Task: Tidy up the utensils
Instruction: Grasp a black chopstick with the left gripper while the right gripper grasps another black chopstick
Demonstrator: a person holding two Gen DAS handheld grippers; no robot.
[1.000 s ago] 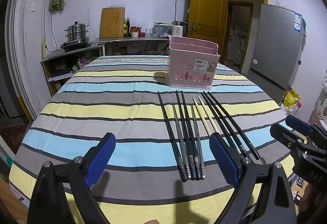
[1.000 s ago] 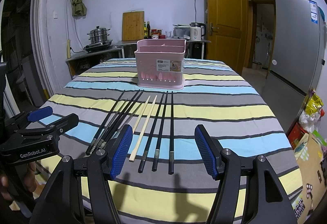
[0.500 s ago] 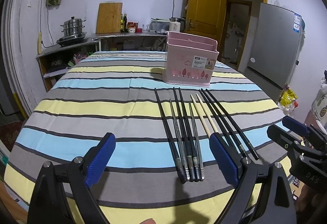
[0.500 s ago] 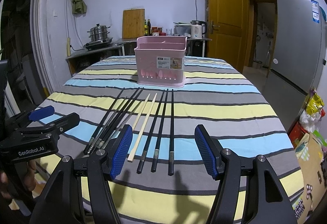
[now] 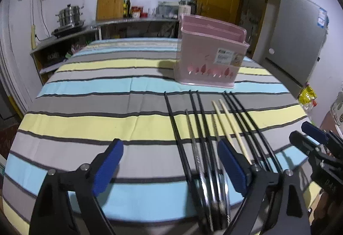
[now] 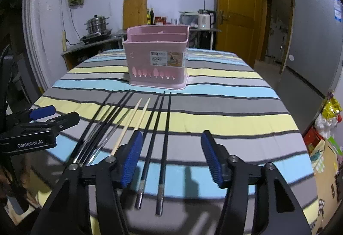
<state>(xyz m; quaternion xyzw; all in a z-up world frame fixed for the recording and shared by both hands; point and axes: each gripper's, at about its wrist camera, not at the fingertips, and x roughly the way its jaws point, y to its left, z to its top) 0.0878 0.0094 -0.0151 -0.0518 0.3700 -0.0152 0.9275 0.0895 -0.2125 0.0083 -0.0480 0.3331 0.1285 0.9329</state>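
Several chopsticks lie side by side on the striped tablecloth: black ones (image 5: 178,132) (image 6: 165,134), silver-ended ones (image 5: 197,153) and a pale wooden pair (image 5: 231,125) (image 6: 130,123). A pink utensil basket (image 5: 208,61) (image 6: 157,59) stands upright behind their far tips. My left gripper (image 5: 171,168) is open and empty above the near table edge, its right finger over the chopsticks' near ends. My right gripper (image 6: 171,155) is open and empty, straddling the two rightmost black chopsticks. Each gripper shows at the edge of the other's view (image 5: 317,149) (image 6: 42,121).
The round table (image 5: 85,106) is covered by a striped cloth. Behind it stands a counter with a steamer pot (image 5: 69,15), cutting board (image 5: 110,2) and kettle (image 6: 205,19). A grey fridge (image 5: 295,46) and yellow door (image 6: 235,9) are at the right.
Both grippers have moved forward and lower toward the chopsticks; the basket and chopsticks appear larger. Nothing on the table has moved.
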